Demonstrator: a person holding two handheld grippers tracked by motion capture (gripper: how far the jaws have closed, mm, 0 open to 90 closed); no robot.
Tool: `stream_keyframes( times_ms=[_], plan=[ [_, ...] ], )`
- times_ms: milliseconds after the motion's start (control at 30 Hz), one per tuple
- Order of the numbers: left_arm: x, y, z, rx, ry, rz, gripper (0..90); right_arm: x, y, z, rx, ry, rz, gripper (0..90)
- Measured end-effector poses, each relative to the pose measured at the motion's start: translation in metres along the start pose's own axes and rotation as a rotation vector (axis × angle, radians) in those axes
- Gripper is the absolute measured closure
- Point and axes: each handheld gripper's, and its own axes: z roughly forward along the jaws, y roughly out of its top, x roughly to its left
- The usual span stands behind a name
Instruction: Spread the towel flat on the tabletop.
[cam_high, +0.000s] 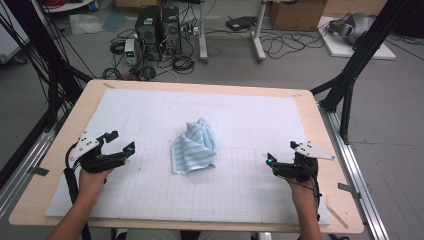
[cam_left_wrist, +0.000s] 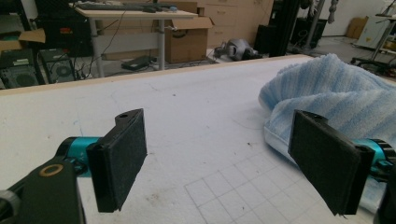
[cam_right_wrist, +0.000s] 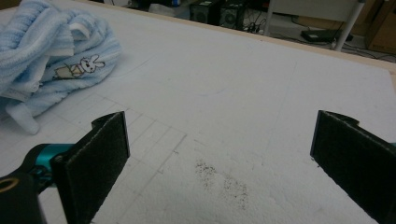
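Between left gripper (cam_high: 121, 142) and right gripper (cam_high: 281, 152), well apart, lies crumpled towel (cam_high: 195, 146).

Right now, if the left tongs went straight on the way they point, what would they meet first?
Probably the crumpled blue striped towel; the open left tongs aim slightly to one side of it, so they might only graze its near edge.

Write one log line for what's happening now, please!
left gripper: open, empty | right gripper: open, empty | blue towel: crumpled mid-mat, untouched, between grippers
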Motion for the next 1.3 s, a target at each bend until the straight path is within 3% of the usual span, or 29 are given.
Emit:
stream_keyframes(
  times_ms=[400, 700, 1300],
  plan=[
    [0.000, -0.001, 0.003, 0.006, 0.007, 0.000, 19.8, 0.002, 0.000, 0.002, -0.003, 0.038, -0.004, 3.6],
    [0.001, 0.001, 0.002, -0.004, -0.012, 0.004, 19.7, 0.009, 0.002, 0.003, 0.013, 0.067, -0.015, 3.6],
    [0.001, -0.002, 0.005, 0.026, -0.022, -0.014, 19.8, 0.043, 0.027, 0.011, 0.006, 0.221, -0.046, 4.1]
  ],
)
